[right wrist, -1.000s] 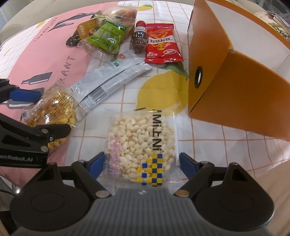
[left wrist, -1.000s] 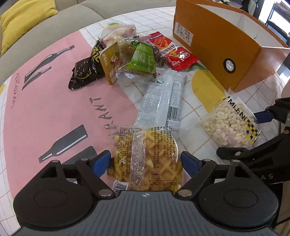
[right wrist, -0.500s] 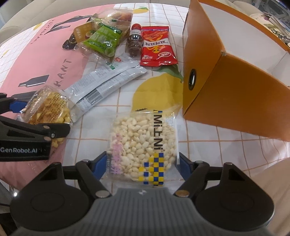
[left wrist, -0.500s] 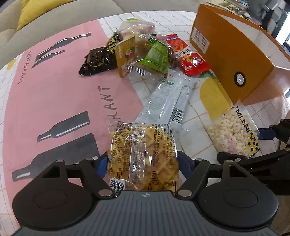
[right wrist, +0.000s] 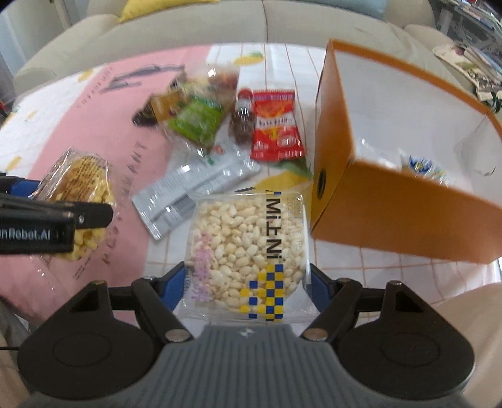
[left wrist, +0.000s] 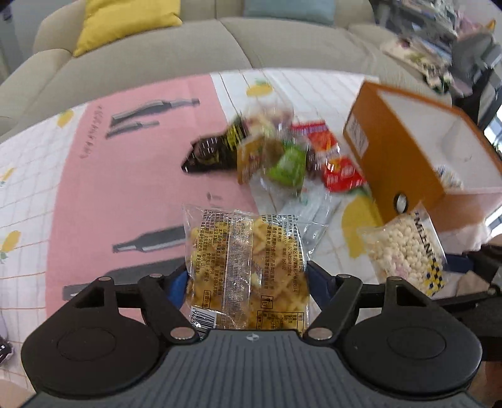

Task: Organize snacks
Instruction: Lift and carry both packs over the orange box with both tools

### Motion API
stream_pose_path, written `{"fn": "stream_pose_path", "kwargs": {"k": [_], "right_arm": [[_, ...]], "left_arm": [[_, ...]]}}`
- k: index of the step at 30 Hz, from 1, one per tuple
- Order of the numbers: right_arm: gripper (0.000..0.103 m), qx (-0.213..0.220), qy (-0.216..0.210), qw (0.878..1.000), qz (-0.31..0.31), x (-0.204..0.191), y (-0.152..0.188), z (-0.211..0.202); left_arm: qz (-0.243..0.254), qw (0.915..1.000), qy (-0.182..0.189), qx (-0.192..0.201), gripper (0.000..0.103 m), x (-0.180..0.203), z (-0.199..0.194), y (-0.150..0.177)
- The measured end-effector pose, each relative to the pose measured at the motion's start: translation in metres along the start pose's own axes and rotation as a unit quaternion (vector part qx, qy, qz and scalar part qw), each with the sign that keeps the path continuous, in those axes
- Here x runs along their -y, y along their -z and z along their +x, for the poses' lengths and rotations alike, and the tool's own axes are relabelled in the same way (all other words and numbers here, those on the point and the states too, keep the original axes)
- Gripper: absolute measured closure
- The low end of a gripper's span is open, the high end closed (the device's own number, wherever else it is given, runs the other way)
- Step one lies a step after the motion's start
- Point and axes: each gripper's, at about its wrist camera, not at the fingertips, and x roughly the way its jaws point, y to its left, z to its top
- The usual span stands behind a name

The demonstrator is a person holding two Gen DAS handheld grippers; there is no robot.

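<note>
My left gripper is shut on a clear waffle packet and holds it above the table. It also shows in the right wrist view. My right gripper is shut on a clear bag of puffed rice, lifted near the orange box. That bag also shows at the right of the left wrist view. The orange box is open on top with white inner walls; a blue and white packet lies inside.
A pile of snacks lies on the table: a black packet, a green packet, a red packet, a small brown bottle and silver packets. A beige sofa with a yellow cushion runs behind.
Both grippers have risen and pulled back with their packets lifted off the table. The view now reaches the sofa, and the box's inside shows.
</note>
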Motion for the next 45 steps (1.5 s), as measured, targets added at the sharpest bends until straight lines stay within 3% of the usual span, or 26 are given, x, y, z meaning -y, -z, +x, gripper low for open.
{"fn": "stream_pose_path", "kwargs": {"k": [9,15,22,29,37,45], "right_arm": [[0.028,0.08,-0.018,0.997,-0.009,0.031,-0.019,-0.069],[0.028,0.109,0.002,0.994,-0.02,0.07,-0.041,-0.097],[0.028,0.117,0.045,0.992,-0.013,0.131,-0.069,-0.111],[0.028,0.082,0.075,0.994,-0.01,0.18,-0.089,-0.093],[0.028,0.022,0.081,0.996,-0.001,0.221,-0.099,-0.044],[0.027,-0.04,0.069,0.997,-0.022,0.23,-0.098,0.005]], "left_arm": [[-0.028,0.9989,0.023,0.03,0.018,0.02,-0.05,-0.03],[0.009,0.997,0.054,0.055,0.018,0.061,-0.072,-0.059],[0.05,0.9934,0.086,0.057,0.018,0.115,-0.066,-0.102],[0.092,0.989,0.111,0.032,0.018,0.176,-0.026,-0.141],[0.11,0.9858,0.12,-0.041,0.018,0.21,0.039,-0.151],[0.172,0.976,0.086,-0.101,0.018,0.235,0.081,-0.146]]}}
